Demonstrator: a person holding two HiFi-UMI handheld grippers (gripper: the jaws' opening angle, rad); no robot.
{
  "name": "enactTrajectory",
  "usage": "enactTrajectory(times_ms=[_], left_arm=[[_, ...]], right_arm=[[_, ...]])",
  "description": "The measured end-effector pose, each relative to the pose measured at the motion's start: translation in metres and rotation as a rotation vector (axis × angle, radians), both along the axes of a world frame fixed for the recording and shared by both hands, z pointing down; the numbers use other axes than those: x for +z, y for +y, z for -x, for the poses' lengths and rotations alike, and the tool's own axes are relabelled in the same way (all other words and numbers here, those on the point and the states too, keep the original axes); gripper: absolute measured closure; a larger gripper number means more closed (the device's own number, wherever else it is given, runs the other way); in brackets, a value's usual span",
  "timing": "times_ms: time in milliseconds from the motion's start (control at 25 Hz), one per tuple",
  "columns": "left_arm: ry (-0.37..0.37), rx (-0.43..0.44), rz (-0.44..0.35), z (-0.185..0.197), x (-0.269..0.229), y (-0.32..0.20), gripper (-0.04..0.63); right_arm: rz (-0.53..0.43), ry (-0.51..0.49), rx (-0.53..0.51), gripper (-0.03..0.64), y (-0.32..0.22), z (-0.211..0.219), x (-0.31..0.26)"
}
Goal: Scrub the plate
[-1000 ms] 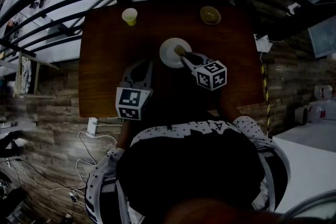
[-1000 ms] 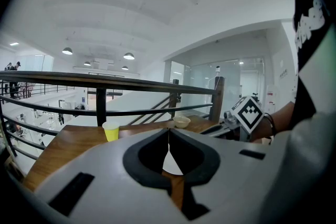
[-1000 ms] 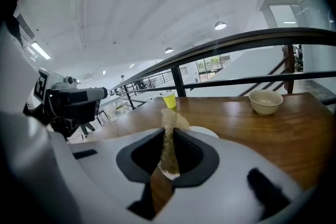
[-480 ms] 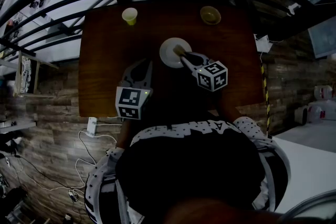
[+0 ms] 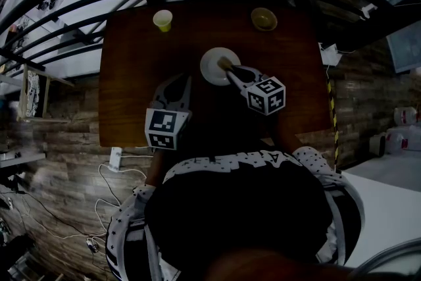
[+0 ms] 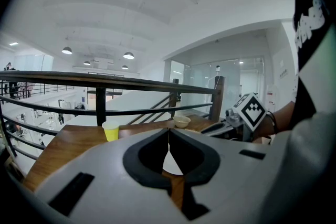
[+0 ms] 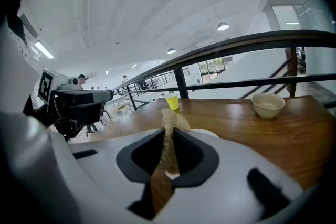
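The round white plate [image 5: 212,69] lies at frame centre on the brown wooden surface [image 5: 131,69]. The right hand-held gripper [image 5: 231,70] is clamped on a thin tan scrub pad [image 7: 168,128], whose end is over the plate. The left hand-held gripper [image 5: 179,83] has its jaws together on nothing and sits lower left of the plate.

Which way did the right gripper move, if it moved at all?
No. The right gripper holds the sponge at the same spot over the plate's right edge as before.
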State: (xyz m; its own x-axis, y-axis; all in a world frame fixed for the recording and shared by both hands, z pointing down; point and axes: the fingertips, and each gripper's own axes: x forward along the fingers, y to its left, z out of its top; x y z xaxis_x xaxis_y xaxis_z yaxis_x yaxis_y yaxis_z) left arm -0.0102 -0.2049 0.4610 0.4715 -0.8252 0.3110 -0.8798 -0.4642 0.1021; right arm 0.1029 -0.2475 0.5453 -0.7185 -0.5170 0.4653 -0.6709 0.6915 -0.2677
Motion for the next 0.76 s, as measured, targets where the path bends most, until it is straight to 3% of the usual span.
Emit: enactTrajectory(times_ms=[760], left_arm=[[-0.001, -0.002, 0.007, 0.0028, 0.0051, 0.0012, 0.581]], right_arm=[[-0.009, -0.018, 0.008, 0.568, 0.0016, 0.0028, -0.0042]])
